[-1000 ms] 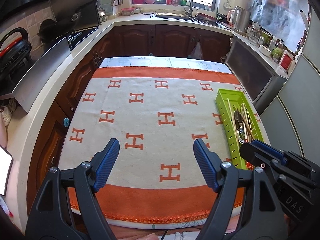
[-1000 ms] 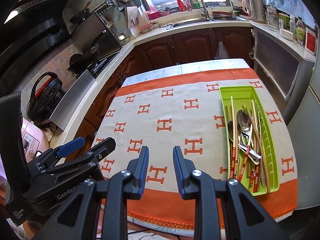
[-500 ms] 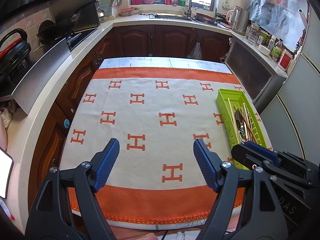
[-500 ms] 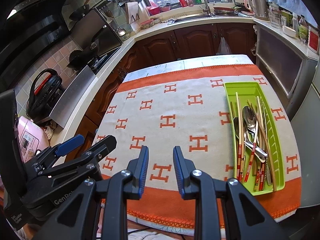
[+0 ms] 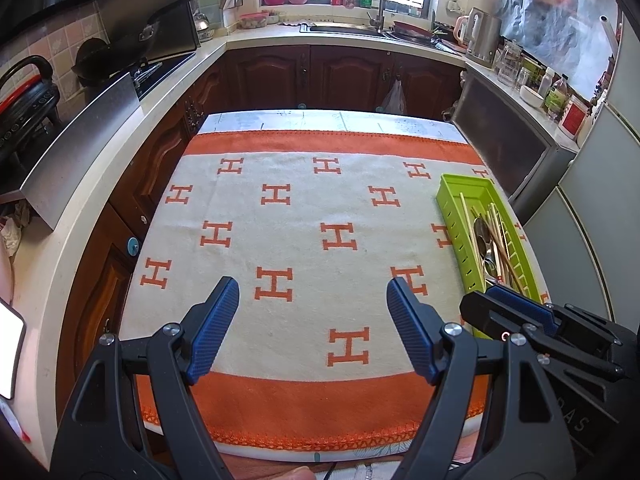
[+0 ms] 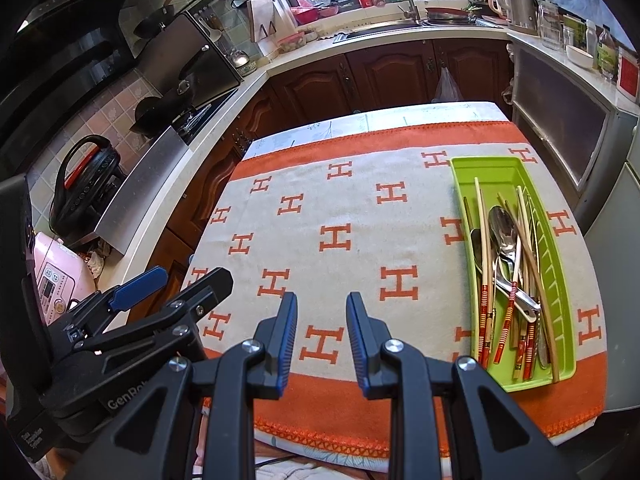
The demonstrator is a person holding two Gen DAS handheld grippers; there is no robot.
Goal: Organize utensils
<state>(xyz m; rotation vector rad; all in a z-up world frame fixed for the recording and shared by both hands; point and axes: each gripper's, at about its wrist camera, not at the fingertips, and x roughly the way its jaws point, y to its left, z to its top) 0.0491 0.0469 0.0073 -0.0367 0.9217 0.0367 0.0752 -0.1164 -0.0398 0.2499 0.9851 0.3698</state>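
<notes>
- The green tray (image 6: 554, 264) lies on the right side of the table, near its right edge, with spoons (image 6: 502, 226) and chopsticks (image 6: 486, 264) heaped lengthwise inside.
- I can't count the pieces: they overlap, and in my left camera the tray's near end is hidden behind the right gripper.
- My right gripper (image 6: 322, 340) hovers over the near orange border of the H-patterned cloth (image 6: 360, 220), left of the tray, its fingers a narrow gap apart, gripping nothing.
- My left gripper (image 5: 312, 330) hangs over the cloth's near middle, spread wide and empty.
- The table's near edge is cut off below both cameras.
</notes>
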